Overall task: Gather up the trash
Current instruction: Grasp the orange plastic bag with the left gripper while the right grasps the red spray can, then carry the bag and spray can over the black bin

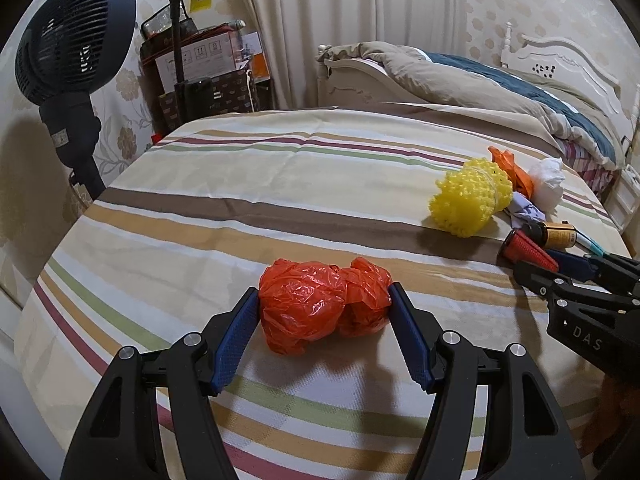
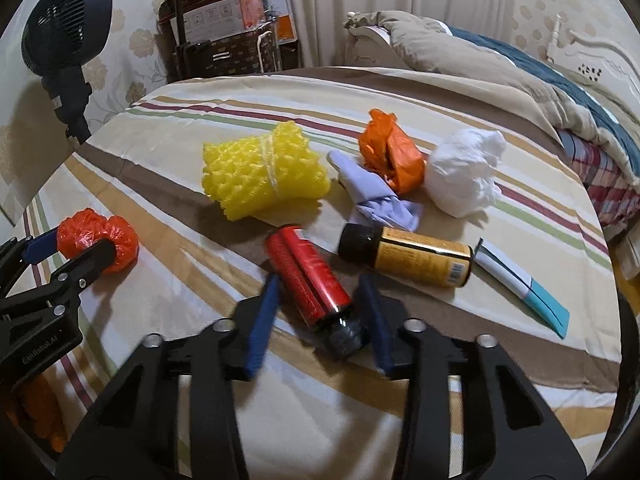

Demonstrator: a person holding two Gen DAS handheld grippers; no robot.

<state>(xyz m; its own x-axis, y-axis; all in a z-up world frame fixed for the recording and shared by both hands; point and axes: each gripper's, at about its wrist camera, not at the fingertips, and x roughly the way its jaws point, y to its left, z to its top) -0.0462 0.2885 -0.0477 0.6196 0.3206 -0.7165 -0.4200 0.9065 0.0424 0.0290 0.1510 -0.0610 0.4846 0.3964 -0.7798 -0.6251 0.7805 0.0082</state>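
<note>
The red bottle [image 2: 310,276] lies on the striped counter [image 2: 440,400] between the right claw [image 2: 320,320] pads, long axis running away up-left, cap end nearest. Pads stand apart beside it, not visibly pressing. The left claw [image 1: 324,320] is clamped on the crumpled red bag [image 1: 324,308].

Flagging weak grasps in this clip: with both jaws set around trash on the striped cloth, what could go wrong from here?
1. The red bottle lies skewed between the right gripper jaws, with visible gaps either side; it may roll or pivot out.
2. The left gripper pinches only crumpled film of the red plastic bag; it could compress and slip.
3. The amber bottle lies close by and may get knocked.
</note>
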